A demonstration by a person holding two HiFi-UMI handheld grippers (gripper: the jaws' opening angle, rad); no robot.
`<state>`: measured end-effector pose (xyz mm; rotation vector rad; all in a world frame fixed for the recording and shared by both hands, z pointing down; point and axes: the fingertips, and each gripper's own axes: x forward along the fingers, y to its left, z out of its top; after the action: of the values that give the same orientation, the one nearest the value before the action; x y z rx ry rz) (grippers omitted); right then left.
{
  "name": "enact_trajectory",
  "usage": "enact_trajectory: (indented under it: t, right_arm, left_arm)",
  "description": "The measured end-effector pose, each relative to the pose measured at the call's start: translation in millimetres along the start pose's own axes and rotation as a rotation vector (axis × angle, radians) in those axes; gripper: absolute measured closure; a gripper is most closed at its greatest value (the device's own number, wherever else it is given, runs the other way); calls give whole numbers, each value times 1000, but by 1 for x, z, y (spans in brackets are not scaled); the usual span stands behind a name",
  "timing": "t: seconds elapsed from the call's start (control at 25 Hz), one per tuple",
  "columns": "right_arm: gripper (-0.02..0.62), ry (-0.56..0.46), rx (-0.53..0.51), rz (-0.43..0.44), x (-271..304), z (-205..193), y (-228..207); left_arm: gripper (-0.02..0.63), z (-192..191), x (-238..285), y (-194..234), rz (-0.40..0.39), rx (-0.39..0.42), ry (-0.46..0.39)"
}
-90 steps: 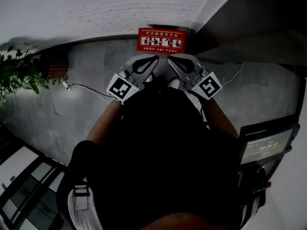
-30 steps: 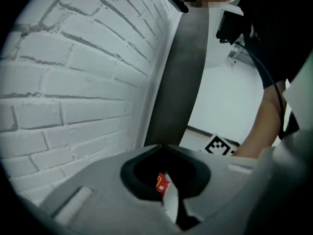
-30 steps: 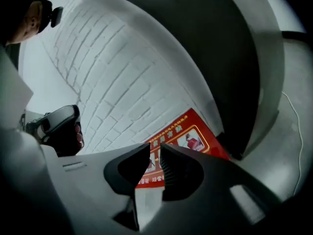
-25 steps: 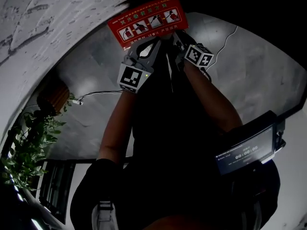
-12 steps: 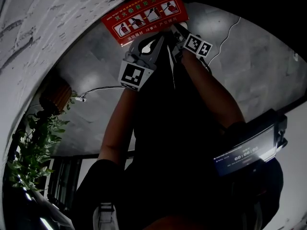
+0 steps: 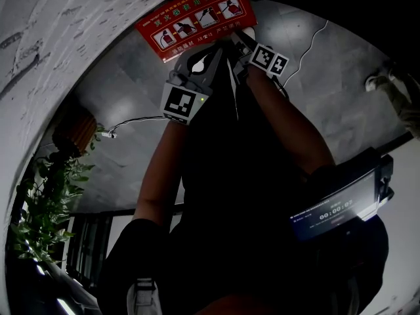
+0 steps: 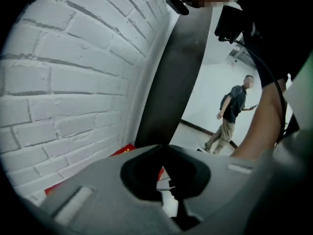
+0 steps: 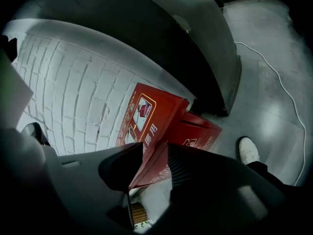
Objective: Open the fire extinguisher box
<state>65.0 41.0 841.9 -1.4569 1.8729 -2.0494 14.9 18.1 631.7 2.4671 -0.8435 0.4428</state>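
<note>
Now the fire extinguisher box [image 6: 197,15] fills the top of the head view. A few seconds ago it showed small and level at the foot of the wall, with both tongs held side by side short of it. Against the half-second-old picture little differs, except that a shoe [image 6: 373,81] has come in at the right edge.

The box stands on the grey floor [image 6: 131,90], hard against the white brick wall [image 8: 73,92] and beside a dark panel. In the right gripper view its labelled lid [image 8: 146,116] stands tilted up off the red body [image 8: 200,133]. What is inside the box cannot be made out.

The right tongs [image 8: 150,153] have just been opening and now stand wide. The lower edge of the lid shows in the gap between the jaws, and the pads do not visibly press on it. The left tongs [image 7: 163,148] have their tips together with nothing seen between them, and they sit just beside the right pair at the lid's near edge. A potted plant [image 6: 46,202] stands well apart on the left.
</note>
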Motion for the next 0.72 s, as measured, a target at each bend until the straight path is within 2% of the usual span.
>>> enact_trajectory:
  t: [0.12, 0.4, 0.72]
  right_arm:
    - [439, 7, 26, 14, 8, -1, -1]
    - [444, 4, 122, 20, 20, 0, -4]
    - [476, -4, 159, 39, -2, 5, 20]
  left_arm:
    - [604, -4, -1, 3, 10, 16, -22]
    - [604, -12, -6, 6, 14, 6, -5]
    - [604, 8, -20, 5, 21, 18, -7]
